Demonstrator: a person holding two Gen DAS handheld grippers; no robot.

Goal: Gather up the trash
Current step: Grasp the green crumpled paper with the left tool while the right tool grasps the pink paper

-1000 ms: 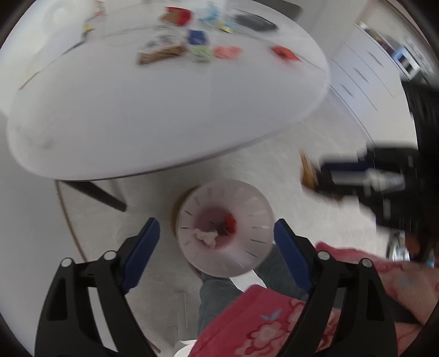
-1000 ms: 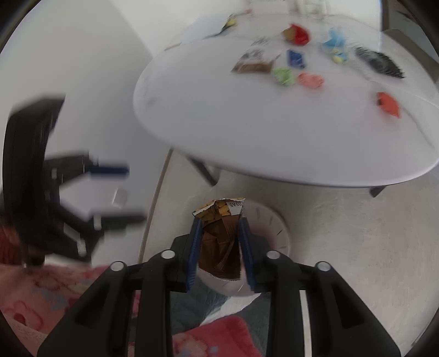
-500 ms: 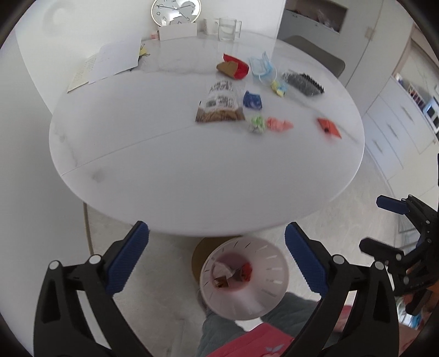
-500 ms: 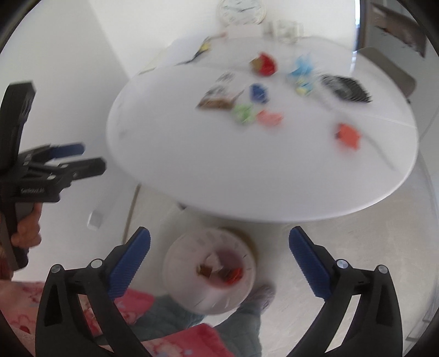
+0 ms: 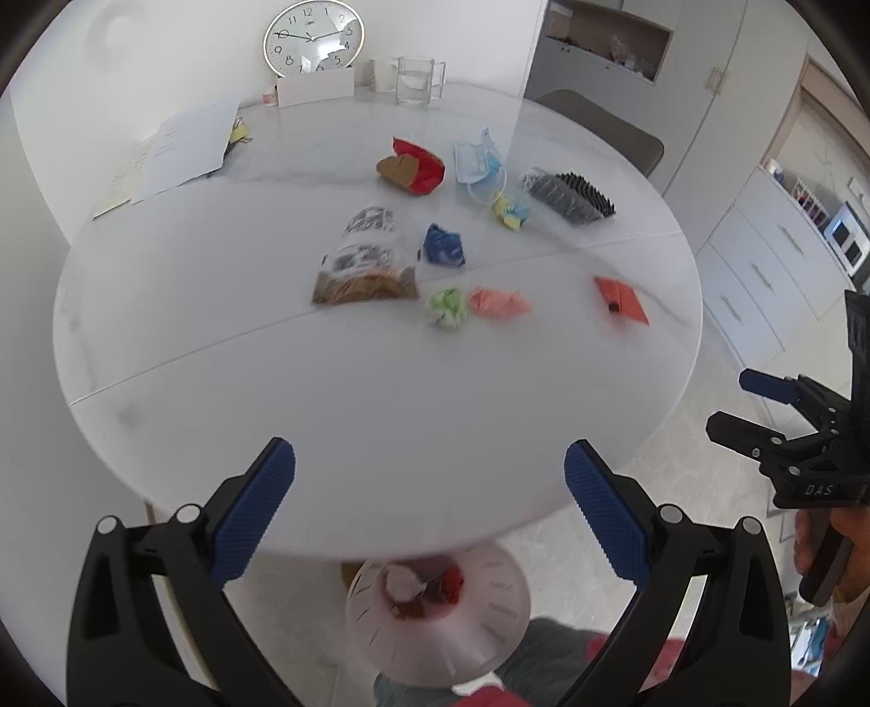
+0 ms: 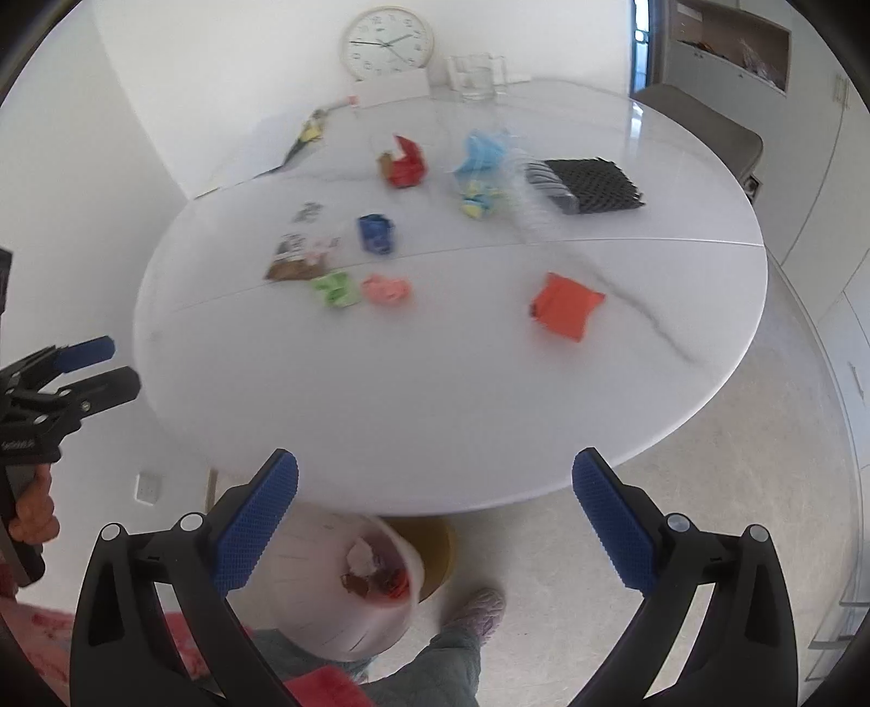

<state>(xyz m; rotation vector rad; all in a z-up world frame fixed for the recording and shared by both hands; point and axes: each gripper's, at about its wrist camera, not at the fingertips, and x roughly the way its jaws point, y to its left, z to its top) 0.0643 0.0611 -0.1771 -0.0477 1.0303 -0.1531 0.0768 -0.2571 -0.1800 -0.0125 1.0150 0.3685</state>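
Note:
Several bits of trash lie on the round white table [image 5: 380, 413]: a brown snack bag [image 5: 363, 265], a blue wad [image 5: 443, 245], a green wad [image 5: 448, 307], a pink wad [image 5: 497, 302], an orange wrapper [image 5: 622, 299] [image 6: 565, 305], a red carton [image 5: 416, 166], a blue face mask [image 5: 478, 163]. A pale pink bin [image 5: 440, 614] [image 6: 337, 582] on the floor under the table's near edge holds scraps. My left gripper [image 5: 429, 511] and right gripper [image 6: 435, 516] hang open and empty above the near edge.
A wall clock [image 5: 314, 37], a glass jug [image 5: 417, 80], papers [image 5: 179, 149] and a black ridged pad [image 5: 571, 196] sit at the table's far side. Cabinets [image 5: 761, 261] stand to the right. A person's leg and slipper [image 6: 478, 609] are beside the bin.
The right gripper let a brown wrapper drop into the bin and opened wide. Both grippers rose and tilted up from the bin, so the tabletop now fills the views.

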